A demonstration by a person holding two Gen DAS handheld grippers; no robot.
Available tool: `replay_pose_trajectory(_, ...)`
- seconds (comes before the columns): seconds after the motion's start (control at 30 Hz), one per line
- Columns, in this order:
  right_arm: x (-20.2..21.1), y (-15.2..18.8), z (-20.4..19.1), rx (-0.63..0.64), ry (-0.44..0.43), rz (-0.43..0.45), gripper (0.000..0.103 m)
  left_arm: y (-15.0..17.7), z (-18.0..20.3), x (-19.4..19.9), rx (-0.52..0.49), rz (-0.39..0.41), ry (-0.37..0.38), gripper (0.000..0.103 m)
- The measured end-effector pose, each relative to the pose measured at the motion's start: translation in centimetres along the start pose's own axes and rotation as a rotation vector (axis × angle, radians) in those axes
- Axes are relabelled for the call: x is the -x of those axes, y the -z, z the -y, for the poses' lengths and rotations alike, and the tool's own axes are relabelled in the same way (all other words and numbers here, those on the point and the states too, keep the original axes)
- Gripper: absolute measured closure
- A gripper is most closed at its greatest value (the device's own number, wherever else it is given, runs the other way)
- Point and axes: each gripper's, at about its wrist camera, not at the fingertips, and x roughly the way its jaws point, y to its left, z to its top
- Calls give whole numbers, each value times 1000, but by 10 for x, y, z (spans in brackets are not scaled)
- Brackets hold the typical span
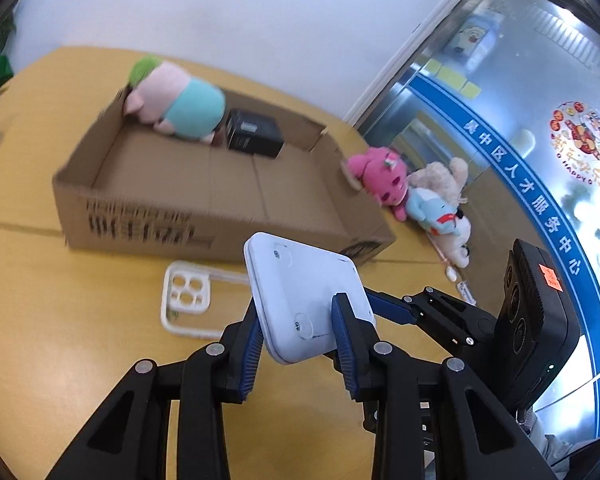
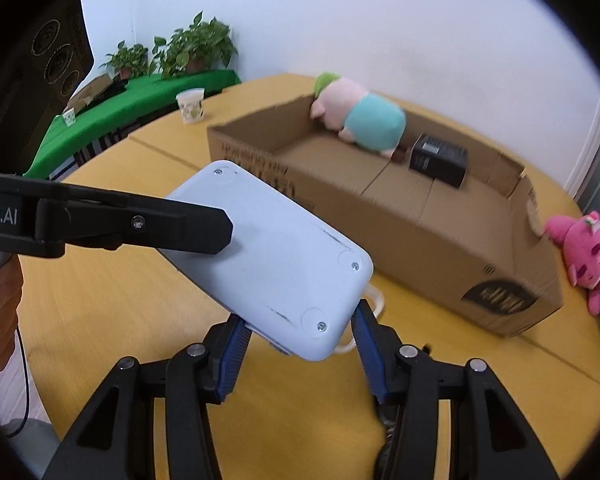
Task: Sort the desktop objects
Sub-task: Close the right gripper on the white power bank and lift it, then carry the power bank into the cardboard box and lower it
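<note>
Between the blue pads: a flat white device [image 1: 306, 300] is clamped, seen underside-up with its screws showing.
Left gripper [image 1: 300, 340]: partly closed, its pads pressed on the two long edges of the device near the near end; nothing else is held.
Right gripper [image 2: 300, 344]: closed to a wider gap than the left, its blue pads set against a corner end of the same device [image 2: 276, 264]; the far pad's contact is partly hidden behind the casing.
Shared hold: the device is carried by both grippers at once and is clear of the table [image 1: 60, 340]; the left gripper's finger is seen crossing over the casing in the right wrist view.
Long axis: in the left wrist view it runs away from the claw, up and slightly left, toward the box.
Direction of the goal: the cardboard box [image 1: 148, 224] lies straight ahead of both claws, just beyond the device's far end; its near wall stands between device and floor of the box.
Box contents: a pink-and-teal plush [image 1: 180, 104] and a black carton [image 1: 254, 134] are kept at the far side; the near floor is bare.
Left behind on the table: a clear phone case [image 1: 186, 300], below and left of the device.
Outside the box: a pink plush [image 1: 380, 178] at its right end.
Nearer hand: neither is judged clearly nearer; the near wall would have to be cleared by both together.
</note>
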Motion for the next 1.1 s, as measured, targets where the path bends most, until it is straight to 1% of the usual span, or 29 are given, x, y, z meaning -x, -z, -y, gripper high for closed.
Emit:
replay_pose_trajectory(0.1,14,-25,8,12,38,52,53,-27,10,10,-43,38,18,72)
replay_pose_trajectory(0.2,24,-51,18,19,69,94,53,-61,20,20,-93,81,35,72)
replay_pose_trajectory(0.33,37,-97,38,32,88,143,53,-105,29,34,-147,136,44,72)
replay_pose_trajectory(0.43,42,-128,47,47,106,169,54,-137,32,44,-164,172,57,72)
replay_pose_trajectory(0.6,46,-176,56,74,118,204,54,-180,36,59,-201,232,44,72)
replay_pose_trajectory(0.73,39,-210,61,74,102,215,54,-216,26,63,-198,257,16,72)
replay_pose_trajectory(0.83,19,-235,64,78,77,200,54,-239,9,57,-185,250,-13,72)
replay_pose_trajectory(0.93,-14,-250,67,77,37,162,54,-253,-19,40,-168,213,-44,72)
replay_pose_trajectory(1.0,-41,-252,68,68,11,126,54,-257,-45,19,-128,162,-58,72)
replay_pose_trajectory(1.1,-95,-244,70,35,-46,46,54,-257,-88,-24,-66,69,-83,72)
